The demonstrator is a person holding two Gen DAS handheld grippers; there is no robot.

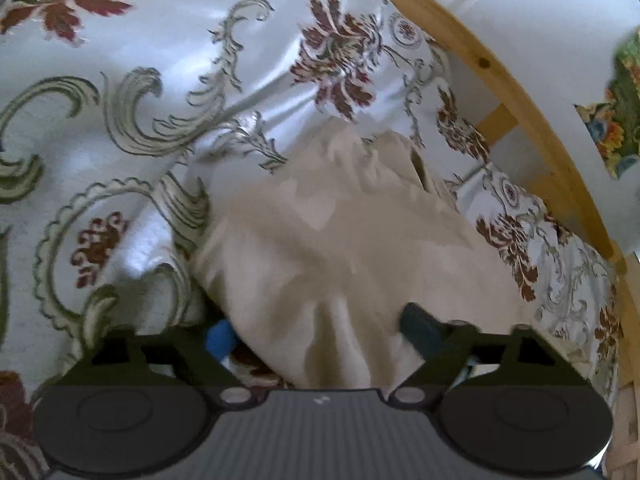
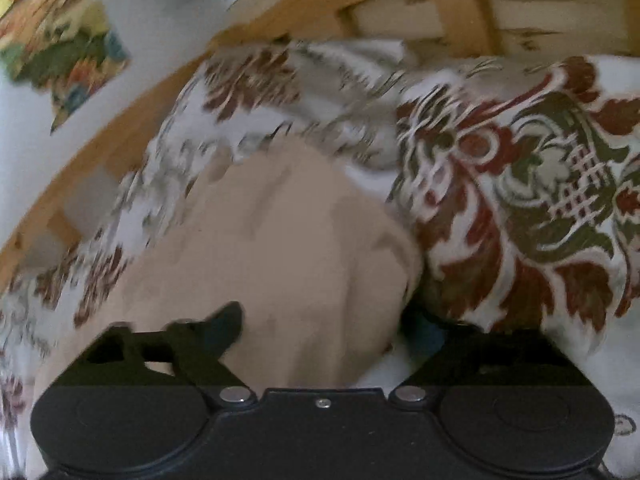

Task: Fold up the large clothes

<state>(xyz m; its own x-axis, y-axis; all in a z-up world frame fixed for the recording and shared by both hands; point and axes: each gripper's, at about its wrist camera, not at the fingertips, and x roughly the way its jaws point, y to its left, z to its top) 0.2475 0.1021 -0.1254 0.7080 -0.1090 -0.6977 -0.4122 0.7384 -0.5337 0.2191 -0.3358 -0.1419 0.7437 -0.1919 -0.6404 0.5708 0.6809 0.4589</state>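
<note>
A beige garment point(image 1: 340, 232) lies bunched on a floral bedspread point(image 1: 160, 80). In the left wrist view my left gripper point(image 1: 320, 332) stands wide open, and the cloth fills the gap between its blue-padded fingers point(image 1: 418, 326). In the right wrist view the same beige garment point(image 2: 280, 240) runs between the fingers point(image 2: 226, 320) of my right gripper point(image 2: 328, 328), which is also open; its right finger is partly hidden under the cloth and the bedspread point(image 2: 540, 184). Both views are blurred.
A wooden bed frame rail point(image 1: 500, 80) curves along the bed's far side, with a white wall point(image 1: 560, 20) behind. A colourful floral cloth point(image 1: 616, 112) hangs on the wall, also in the right wrist view point(image 2: 60, 48). Wooden slats point(image 2: 440, 12) stand at the back.
</note>
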